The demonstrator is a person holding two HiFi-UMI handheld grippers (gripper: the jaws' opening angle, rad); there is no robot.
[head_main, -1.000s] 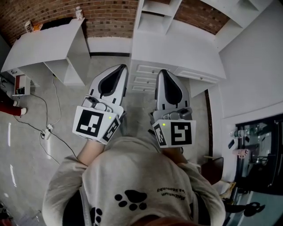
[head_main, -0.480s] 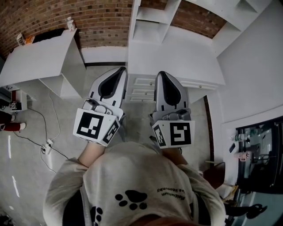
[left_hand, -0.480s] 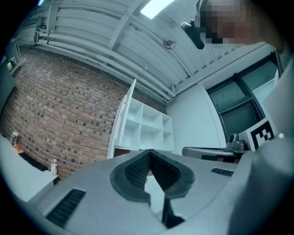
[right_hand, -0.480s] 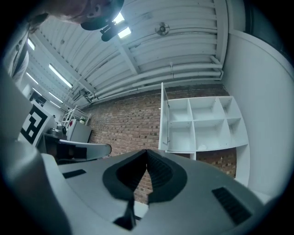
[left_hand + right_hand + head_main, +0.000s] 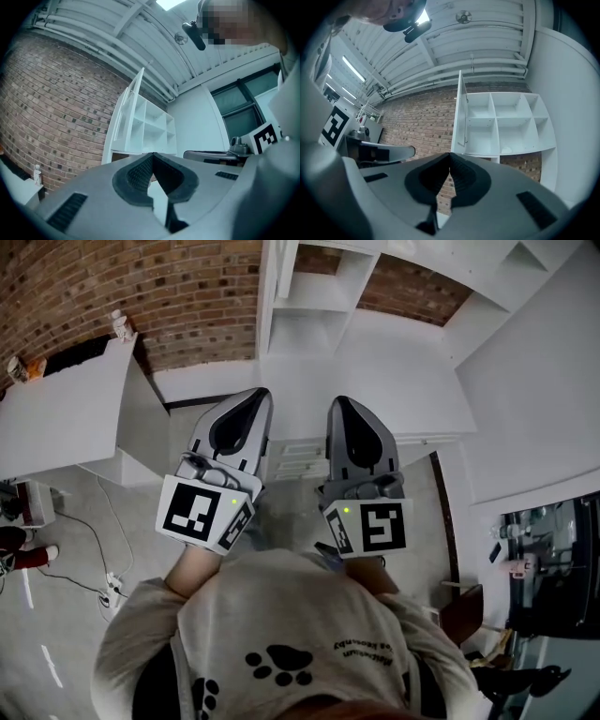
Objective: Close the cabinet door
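The left gripper was closed, its jaws meeting at the tips with nothing between them; the right gripper was likewise closed and empty; both were held side by side, pointing towards the white cabinet; its door stood open at the shelves' left edge, well apart from both grippers, before the brick wall.

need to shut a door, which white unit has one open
The upper shelf cabinet: its door stands swung out at left; the drawers below are shut.
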